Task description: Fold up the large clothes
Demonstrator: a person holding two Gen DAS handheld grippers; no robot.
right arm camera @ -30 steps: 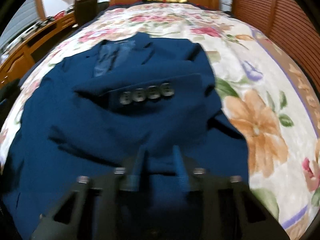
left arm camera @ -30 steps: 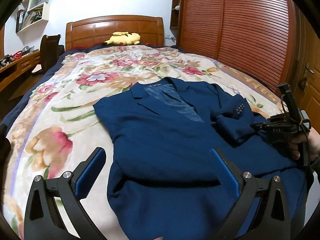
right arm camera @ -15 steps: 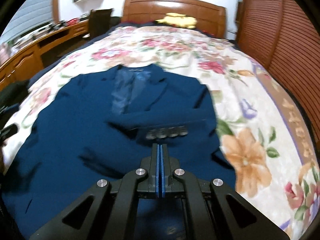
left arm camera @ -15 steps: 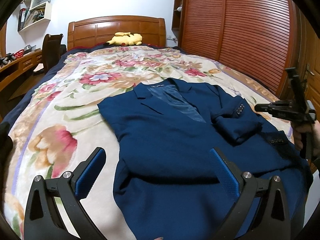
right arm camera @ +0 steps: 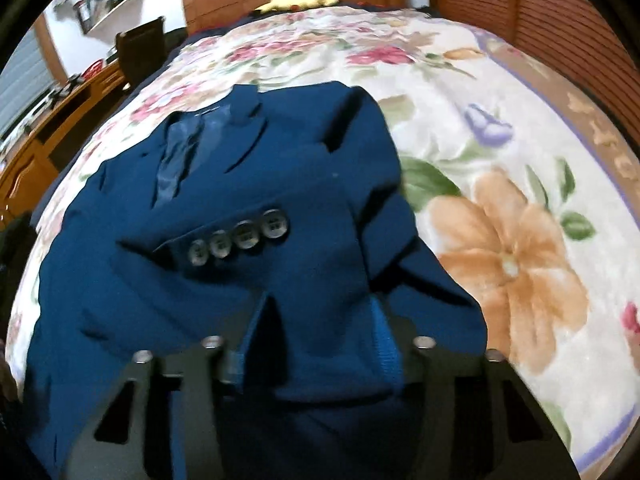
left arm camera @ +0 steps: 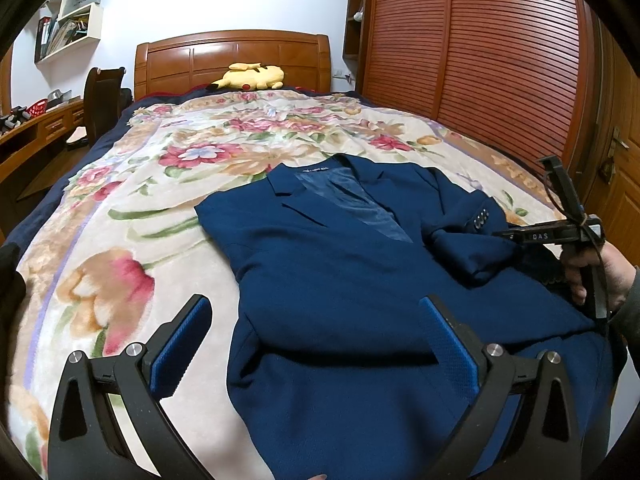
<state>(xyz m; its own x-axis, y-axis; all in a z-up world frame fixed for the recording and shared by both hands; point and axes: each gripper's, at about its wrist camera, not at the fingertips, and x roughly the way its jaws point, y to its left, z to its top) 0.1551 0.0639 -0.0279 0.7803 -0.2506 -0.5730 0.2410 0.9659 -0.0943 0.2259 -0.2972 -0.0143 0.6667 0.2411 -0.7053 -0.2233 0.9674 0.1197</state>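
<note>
Your left wrist view is sharp and evenly lit by soft indoor light, with bowed, dark fisheye corners. Your right wrist view is smeared with blur, especially near its edges.

I count one navy suit jacket [left arm camera: 360, 280] with four cuff buttons [right arm camera: 236, 238], one floral blanket [left arm camera: 160, 184], one yellow plush toy [left arm camera: 250, 77], one chair [left arm camera: 102, 100], and my two grippers [left arm camera: 316, 344] [right arm camera: 316, 320].

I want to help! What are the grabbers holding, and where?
Nothing is held: left gripper open above the jacket; right gripper jaws have just been opening, no fabric pinched.
</note>
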